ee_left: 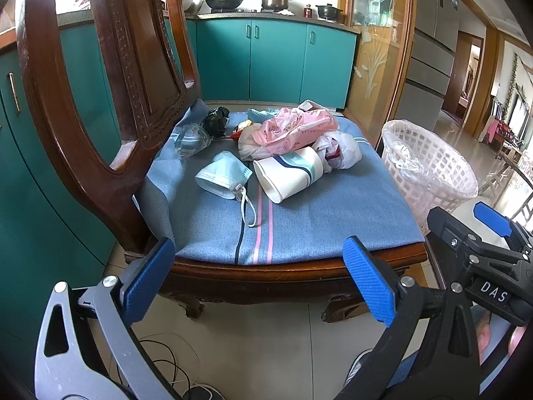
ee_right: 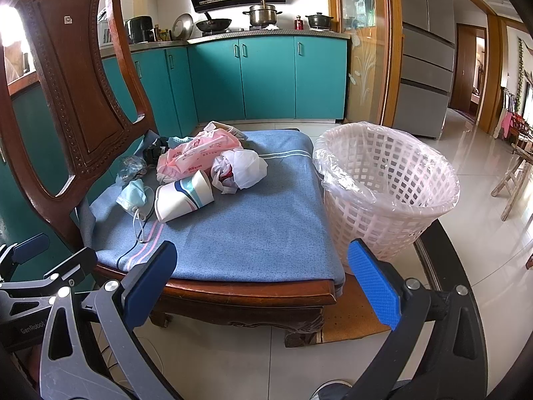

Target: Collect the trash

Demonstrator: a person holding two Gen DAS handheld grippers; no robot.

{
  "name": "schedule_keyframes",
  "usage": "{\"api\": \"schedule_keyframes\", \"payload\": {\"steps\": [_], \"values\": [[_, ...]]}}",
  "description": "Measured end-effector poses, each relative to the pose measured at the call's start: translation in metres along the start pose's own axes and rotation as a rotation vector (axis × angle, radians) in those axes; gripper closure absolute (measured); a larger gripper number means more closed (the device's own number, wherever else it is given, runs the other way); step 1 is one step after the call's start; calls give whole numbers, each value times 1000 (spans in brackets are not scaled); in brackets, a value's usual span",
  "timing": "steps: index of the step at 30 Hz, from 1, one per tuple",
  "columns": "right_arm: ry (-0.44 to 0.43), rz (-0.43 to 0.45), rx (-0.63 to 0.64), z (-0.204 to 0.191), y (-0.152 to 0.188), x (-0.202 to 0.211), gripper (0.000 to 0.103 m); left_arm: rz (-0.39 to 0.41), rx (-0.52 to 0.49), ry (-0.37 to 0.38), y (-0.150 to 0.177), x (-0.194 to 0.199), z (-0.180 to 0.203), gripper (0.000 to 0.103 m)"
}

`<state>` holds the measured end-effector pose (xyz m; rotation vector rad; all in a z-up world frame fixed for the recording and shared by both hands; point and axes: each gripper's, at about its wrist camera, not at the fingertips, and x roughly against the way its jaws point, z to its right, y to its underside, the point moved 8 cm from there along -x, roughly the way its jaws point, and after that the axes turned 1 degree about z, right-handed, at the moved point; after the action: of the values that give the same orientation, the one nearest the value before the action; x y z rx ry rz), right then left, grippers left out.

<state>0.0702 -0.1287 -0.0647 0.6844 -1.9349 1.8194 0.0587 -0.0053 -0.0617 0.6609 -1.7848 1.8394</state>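
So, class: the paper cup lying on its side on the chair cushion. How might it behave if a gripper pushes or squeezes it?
The cup lies on its side, so a push would probably roll it in a curve. It looks like thin paper, likely light and easily crushed. Its open mouth faces the fingers, so pinching the rim may work.

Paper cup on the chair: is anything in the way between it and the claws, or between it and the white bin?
Nothing visible blocks it. The paper cup lies on its side on bare blue cushion, nearest both open grippers, left gripper and right gripper. The lined basket stands beside the chair with only bare cushion between. The face mask lies on the cup's other side.
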Motion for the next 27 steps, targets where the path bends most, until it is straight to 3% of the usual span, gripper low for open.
{"api": "schedule_keyframes", "payload": {"steps": [17, 22, 27], "values": [[0, 0, 0, 0, 0, 0, 2, -4, 1, 3, 0, -4, 0, 3], [1, 0, 0, 0, 0, 0, 2, 40, -16, -19, -5, 0, -1, 3], [3, 1, 2, 0, 0, 0, 2, 70, -24, 5, -1, 2, 2, 3]]}}
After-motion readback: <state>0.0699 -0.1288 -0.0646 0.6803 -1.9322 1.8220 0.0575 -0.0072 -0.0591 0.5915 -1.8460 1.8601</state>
